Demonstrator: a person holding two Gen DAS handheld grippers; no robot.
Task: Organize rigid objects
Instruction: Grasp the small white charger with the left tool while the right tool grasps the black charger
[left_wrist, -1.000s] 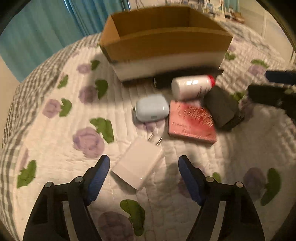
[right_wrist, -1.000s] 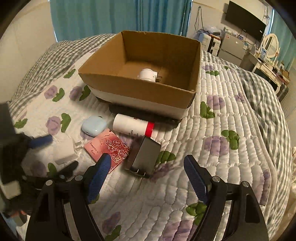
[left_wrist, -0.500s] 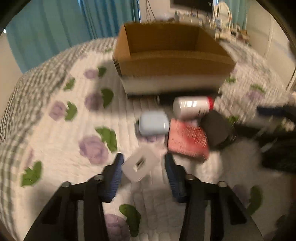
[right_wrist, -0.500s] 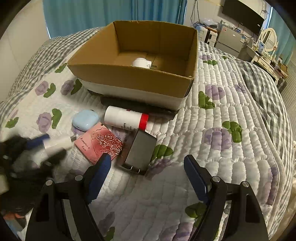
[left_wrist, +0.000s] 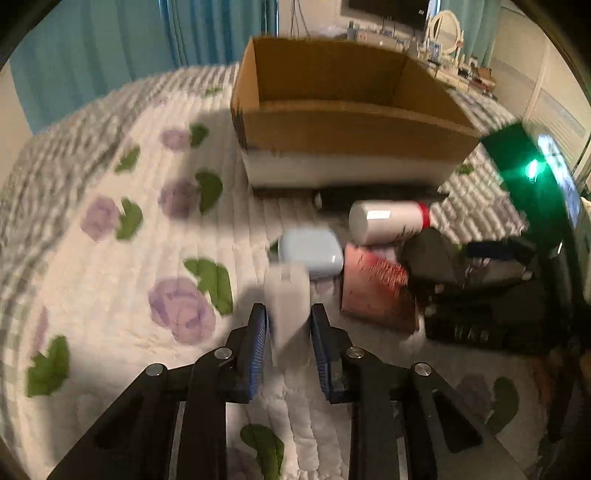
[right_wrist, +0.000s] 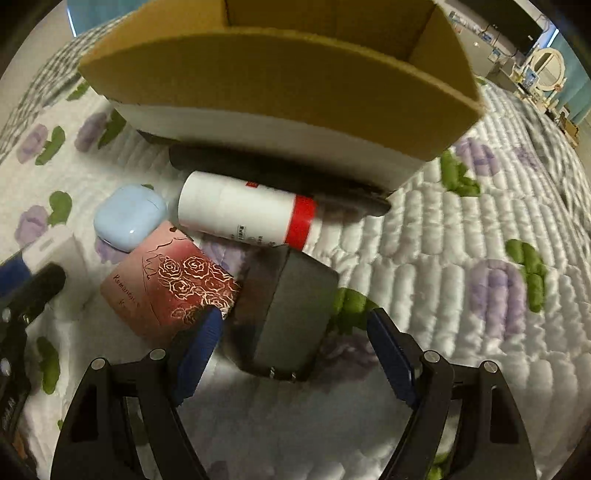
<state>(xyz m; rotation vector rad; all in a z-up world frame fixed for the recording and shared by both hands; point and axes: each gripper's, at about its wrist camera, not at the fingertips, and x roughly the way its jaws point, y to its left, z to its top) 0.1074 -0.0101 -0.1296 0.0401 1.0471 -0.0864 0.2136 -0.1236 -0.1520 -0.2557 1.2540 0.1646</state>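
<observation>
A white charger block (left_wrist: 288, 306) hangs tilted just above the quilt. My left gripper (left_wrist: 289, 330) presses both blue pads on its sides, its jaws still closing. The same block (right_wrist: 55, 254) shows at the right wrist view's left edge. My right gripper (right_wrist: 295, 316) is open and low over a dark grey adapter (right_wrist: 291, 314), one finger on each side, pads not touching it. Near the open cardboard box (right_wrist: 277, 74) lie a white bottle with a red band (right_wrist: 240, 214), a light-blue case (right_wrist: 127, 218) and a red rose-patterned pack (right_wrist: 173, 291).
A long black object (right_wrist: 277, 173) lies against the front of the box. The floral quilt (right_wrist: 461, 240) spreads to the right of the pile. Teal curtains (left_wrist: 92, 55) and a dresser with a mirror (left_wrist: 447, 26) stand beyond the bed.
My left gripper closed on the white charger and raised it off the quilt. My right gripper came down toward the dark adapter, which now sits between its fingers.
</observation>
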